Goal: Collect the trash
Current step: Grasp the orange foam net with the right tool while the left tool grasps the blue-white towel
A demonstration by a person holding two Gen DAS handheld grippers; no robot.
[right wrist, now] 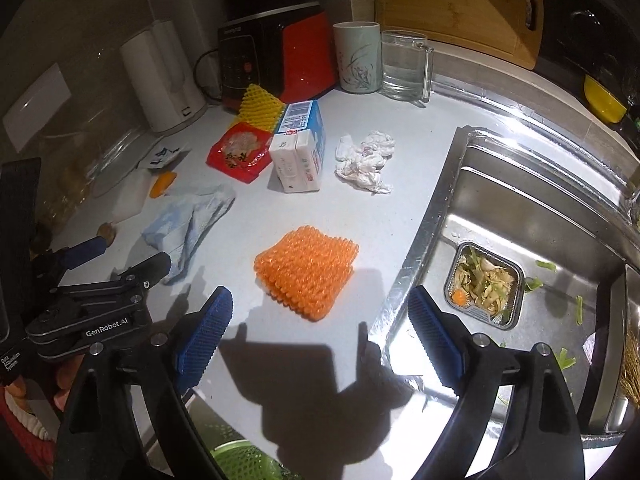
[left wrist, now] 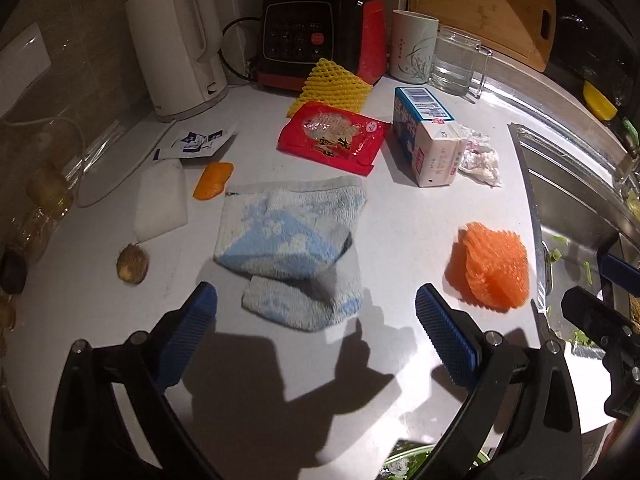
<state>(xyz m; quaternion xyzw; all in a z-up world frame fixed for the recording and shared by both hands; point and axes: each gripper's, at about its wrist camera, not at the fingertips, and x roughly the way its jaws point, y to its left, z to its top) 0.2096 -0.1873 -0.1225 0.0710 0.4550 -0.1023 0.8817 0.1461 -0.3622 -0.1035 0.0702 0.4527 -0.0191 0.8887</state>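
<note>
Left wrist view:
Left gripper: it is hanging over the white counter with its jaws spread wide and pinching nothing.
Cloth: the blue and white towel is lying just ahead, between the blue pads.
Orange foam net: it is sitting off to the right of this tool, near the sink edge.
Other trash: a red wrapper, a milk carton and a crumpled tissue are lying farther back.

Right wrist view:
Right gripper: its jaws are standing spread and holding nothing.
Orange foam net: it is lying flat straight ahead of this tool, centred between the pads, its long side running slightly up to the right.
Nearer hand: the right one is looking better placed, since the left gripper is showing well off to the net's left.
Likely next move: a short push forward and down should be enough to bring the pads around the net.
Green basket: its mesh rim is showing at the bottom edge, below the counter.
</note>
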